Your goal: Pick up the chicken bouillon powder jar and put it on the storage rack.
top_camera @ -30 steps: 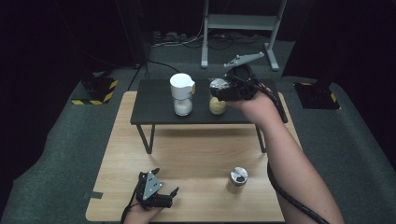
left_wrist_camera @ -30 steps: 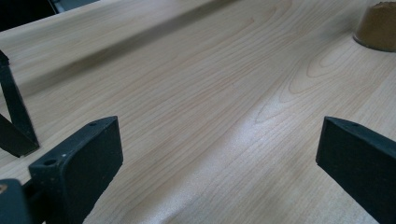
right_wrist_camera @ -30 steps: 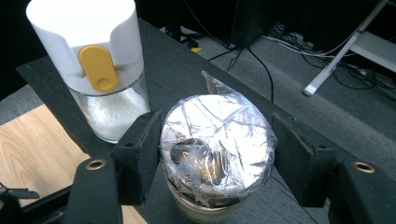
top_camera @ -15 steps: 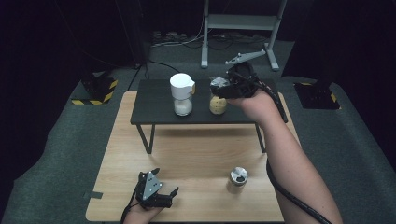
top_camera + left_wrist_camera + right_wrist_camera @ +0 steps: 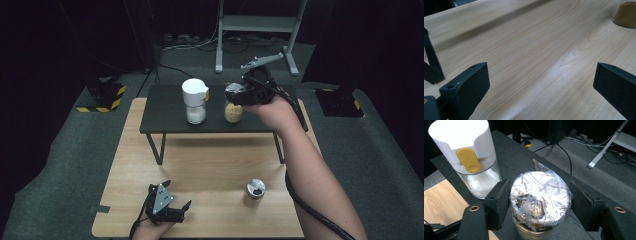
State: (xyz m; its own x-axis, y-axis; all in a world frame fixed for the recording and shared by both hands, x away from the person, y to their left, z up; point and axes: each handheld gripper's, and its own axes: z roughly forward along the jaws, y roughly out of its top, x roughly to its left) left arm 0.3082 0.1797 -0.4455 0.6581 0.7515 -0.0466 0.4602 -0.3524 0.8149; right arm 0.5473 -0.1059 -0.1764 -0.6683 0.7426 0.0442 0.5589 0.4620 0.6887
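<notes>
Left gripper rested at near edge of wooden table, jaws wide apart, nothing between; its own view showed bare wood ahead. Small shaker jar stood well right of it, open tabletop between. Farther off, right gripper straddled film-wrapped jar on black raised shelf: left jaw touching wrap, right jaw slightly off, not clamped. White-lidded salt jar stood just beside. High view hid that gap; shelf's far edge close behind.
</notes>
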